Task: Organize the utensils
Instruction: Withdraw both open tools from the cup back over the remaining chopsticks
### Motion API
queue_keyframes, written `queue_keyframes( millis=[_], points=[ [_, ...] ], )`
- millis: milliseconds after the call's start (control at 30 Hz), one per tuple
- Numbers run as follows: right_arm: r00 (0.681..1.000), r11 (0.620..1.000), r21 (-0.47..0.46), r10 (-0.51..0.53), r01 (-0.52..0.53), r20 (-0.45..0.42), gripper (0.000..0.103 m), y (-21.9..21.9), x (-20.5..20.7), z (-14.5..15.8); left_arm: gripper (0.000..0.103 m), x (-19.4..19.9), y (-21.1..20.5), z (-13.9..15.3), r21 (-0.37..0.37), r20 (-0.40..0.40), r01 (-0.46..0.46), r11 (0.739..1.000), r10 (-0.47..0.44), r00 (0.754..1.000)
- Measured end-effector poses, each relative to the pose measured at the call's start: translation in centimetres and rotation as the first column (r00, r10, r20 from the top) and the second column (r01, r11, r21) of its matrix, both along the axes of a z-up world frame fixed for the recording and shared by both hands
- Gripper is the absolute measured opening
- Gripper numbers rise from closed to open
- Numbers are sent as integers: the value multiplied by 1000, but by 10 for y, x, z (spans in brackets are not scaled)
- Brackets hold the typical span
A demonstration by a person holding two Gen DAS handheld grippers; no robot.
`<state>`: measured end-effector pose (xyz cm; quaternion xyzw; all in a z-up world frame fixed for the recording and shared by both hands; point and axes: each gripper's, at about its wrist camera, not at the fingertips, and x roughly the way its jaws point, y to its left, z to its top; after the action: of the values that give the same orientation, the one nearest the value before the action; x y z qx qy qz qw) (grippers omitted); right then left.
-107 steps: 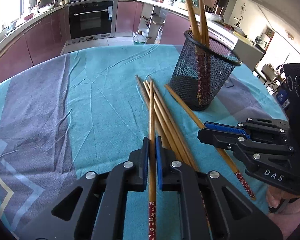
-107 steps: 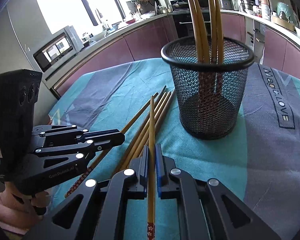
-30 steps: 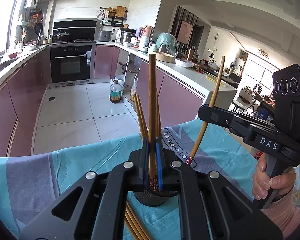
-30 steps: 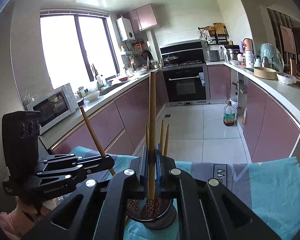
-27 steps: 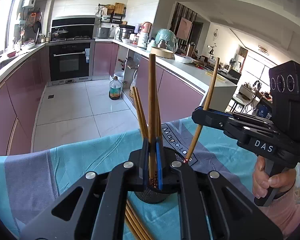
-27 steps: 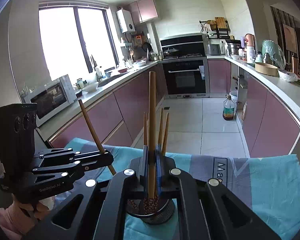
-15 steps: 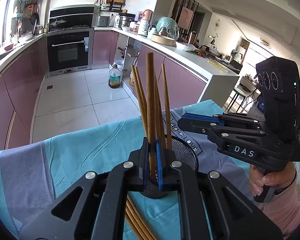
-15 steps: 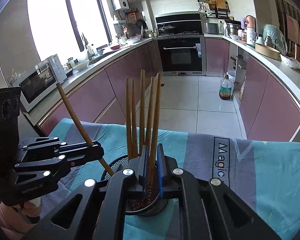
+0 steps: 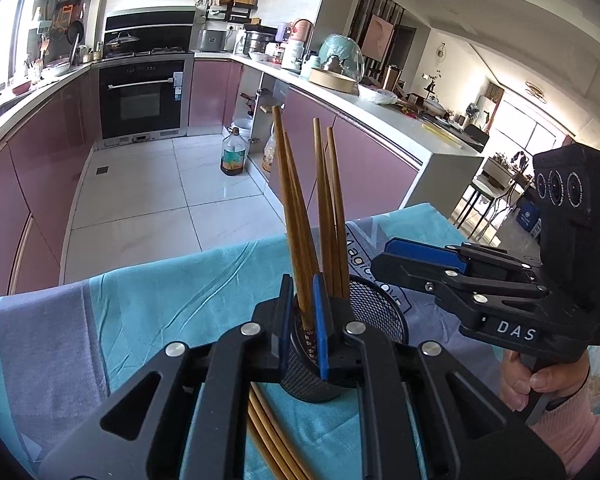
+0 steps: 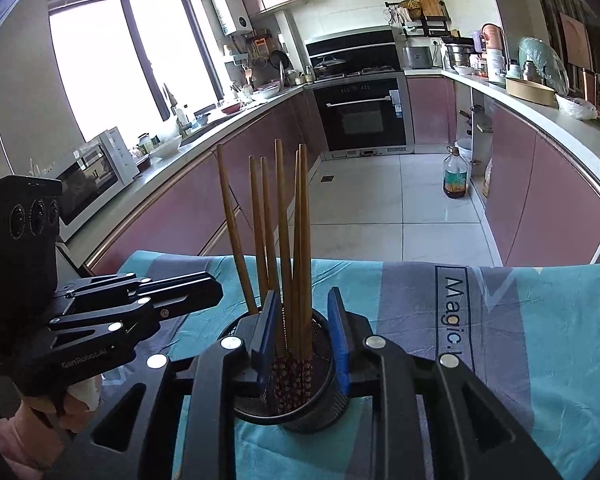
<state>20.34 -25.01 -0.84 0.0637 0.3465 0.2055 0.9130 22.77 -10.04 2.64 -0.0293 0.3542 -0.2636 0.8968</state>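
My left gripper is closed to a sliver around one chopstick, which runs up between the blue pads. Its lower end is already down inside the holder. A thin dark gap shows beside the stick, so I can't say how firmly the pads still pinch it.

My right gripper has just been opening. Its pads stand well apart on either side of the bundle and hold nothing; no pad touches a stick.

The holder is a round black mesh cup, upright on the teal and grey cloth, towards the table's far edge. The chopsticks in it are slim, brown and tapered, thin ends up. From the right wrist I count six. They fan out a little, and the leftmost leans towards the left gripper. Their thick ends, seen through the rim, are dark red with a small pale flower pattern.

More chopsticks lie flat on the cloth just on the near side of the holder, under my left gripper.
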Motion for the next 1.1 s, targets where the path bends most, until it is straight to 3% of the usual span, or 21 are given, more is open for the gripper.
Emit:
queue_keyframes(
  millis=[133, 233, 533, 667, 1100],
  points=[
    [1000, 1000, 16, -2, 1, 4, 27, -4, -5, -1, 12, -2, 2, -2, -2, 2, -8, 1000, 8, 1000],
    [1000, 1000, 26, -5, 5, 6, 28, -5, -10, -2, 18, -5, 7, -2, -11, 11, -25, 1000, 25, 1000],
    [998, 998, 48, 39, -41, 52, 42, -3, -46, 0, 49, -42, 37, 2, -33, 86, -96, 995, 98, 991],
    [994, 996, 38, 84, -86, 67, 45, 7, -67, -5, 54, -61, 53, -4, -25, 99, -127, 992, 129, 987],
    [977, 986, 15, 164, -163, -140, 46, 58, -82, -81, 54, -94, 78, -78, 60, -47, -172, 983, 174, 984]
  ],
)
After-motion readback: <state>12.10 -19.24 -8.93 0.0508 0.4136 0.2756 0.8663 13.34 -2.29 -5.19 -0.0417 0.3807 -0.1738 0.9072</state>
